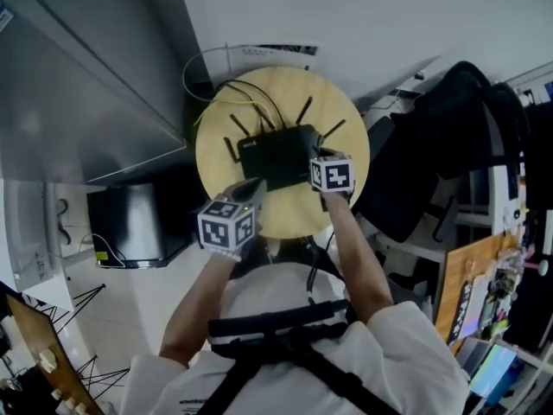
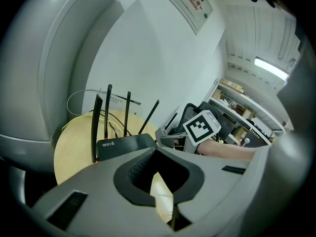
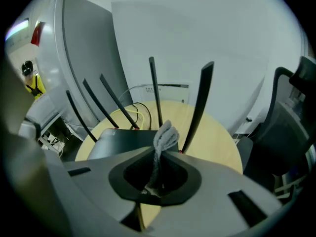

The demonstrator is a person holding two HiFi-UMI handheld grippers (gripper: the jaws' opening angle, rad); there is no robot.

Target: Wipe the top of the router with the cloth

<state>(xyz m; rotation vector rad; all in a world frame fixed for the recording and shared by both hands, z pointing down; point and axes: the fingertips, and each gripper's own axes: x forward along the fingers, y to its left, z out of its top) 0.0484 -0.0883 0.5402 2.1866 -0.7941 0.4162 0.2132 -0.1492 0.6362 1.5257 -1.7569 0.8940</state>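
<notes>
Your right gripper (image 3: 155, 177) had its fingers clenched on the grey cloth (image 3: 165, 135), a bunched tuft of which stood out beyond the fingertips. The black router (image 1: 281, 154) lay flat on the round wooden desk (image 1: 212, 173), directly ahead of and just below that tuft. Its long axis ran across you from left to right, and its antennas (image 3: 200, 106) rose from the rear and side edges. In the head view, your right gripper sat over the near right corner of the router, so the unwiped top extended to the left of the cloth. Your left gripper (image 1: 249, 190) had its fingers closed on nothing and was positioned at the near left edge of the router. The wiping stroke was judged to run leftward along the long axis, forward of the antennas.
</notes>
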